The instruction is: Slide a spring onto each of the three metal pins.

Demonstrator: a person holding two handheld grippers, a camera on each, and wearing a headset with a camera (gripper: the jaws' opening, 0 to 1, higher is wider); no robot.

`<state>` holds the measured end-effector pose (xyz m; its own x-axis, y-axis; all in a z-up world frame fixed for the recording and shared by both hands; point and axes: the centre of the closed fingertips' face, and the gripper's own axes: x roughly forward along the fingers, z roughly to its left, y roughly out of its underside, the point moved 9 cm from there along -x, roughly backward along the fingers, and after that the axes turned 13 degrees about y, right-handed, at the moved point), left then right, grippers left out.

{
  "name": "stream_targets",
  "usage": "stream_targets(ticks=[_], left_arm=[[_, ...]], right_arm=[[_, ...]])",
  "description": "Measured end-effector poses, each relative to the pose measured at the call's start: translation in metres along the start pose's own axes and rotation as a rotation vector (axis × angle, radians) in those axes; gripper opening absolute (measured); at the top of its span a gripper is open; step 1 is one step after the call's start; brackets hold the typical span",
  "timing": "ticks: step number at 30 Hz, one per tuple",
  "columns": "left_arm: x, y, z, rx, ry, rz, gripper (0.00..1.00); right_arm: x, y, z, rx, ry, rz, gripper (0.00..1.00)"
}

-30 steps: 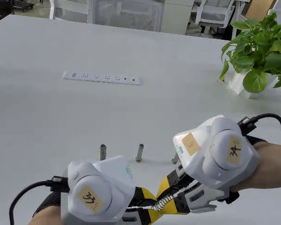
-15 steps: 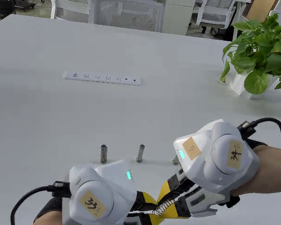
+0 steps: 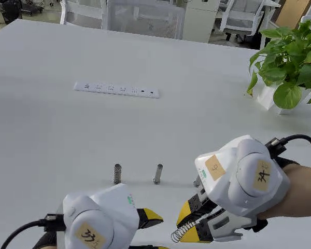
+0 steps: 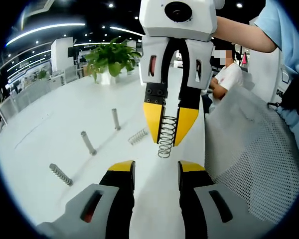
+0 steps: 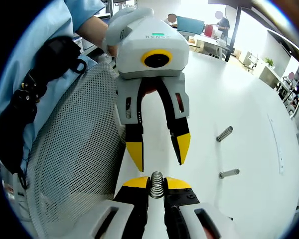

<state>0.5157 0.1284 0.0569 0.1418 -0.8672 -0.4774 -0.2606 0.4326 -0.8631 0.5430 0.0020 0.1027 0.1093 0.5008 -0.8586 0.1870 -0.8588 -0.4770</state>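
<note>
Three metal pins stand in a row on the white table. The left pin (image 3: 117, 174) carries a spring, the middle pin (image 3: 158, 174) is bare, and the right pin (image 3: 197, 181) is half hidden behind my right gripper. My right gripper (image 3: 184, 228) hovers near the table's front edge, shut on a spring (image 3: 180, 232) that sticks out past its yellow tips. In the right gripper view that spring (image 5: 156, 183) sits pinched between the jaws. My left gripper (image 3: 155, 231) faces it, open and holding nothing, a short gap away. A loose spring (image 4: 137, 135) lies near the pins.
A white power strip (image 3: 116, 89) lies farther back on the table. A potted plant (image 3: 290, 62) stands at the right edge. Behind the grippers is a mesh chair back (image 4: 249, 149), and a person's sleeve (image 5: 74, 20) is close by.
My left gripper has opened and drawn back to the left, away from the spring. The right gripper still grips that spring and has sunk slightly. The head camera tilted a little.
</note>
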Motion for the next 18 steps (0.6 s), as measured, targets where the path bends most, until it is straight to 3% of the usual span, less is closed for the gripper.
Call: stream_targets(ticks=[8,18], left_arm=[[-0.02,0.011,0.011,-0.08,-0.101,-0.043,0.47],[-0.042,0.024,0.02,-0.121,-0.222,-0.064,0.7]], right_arm=[[-0.002,0.001,-0.007,-0.004,0.017,0.001,0.07],[-0.002,0.004,-0.019,-0.012,0.036,0.017,0.07]])
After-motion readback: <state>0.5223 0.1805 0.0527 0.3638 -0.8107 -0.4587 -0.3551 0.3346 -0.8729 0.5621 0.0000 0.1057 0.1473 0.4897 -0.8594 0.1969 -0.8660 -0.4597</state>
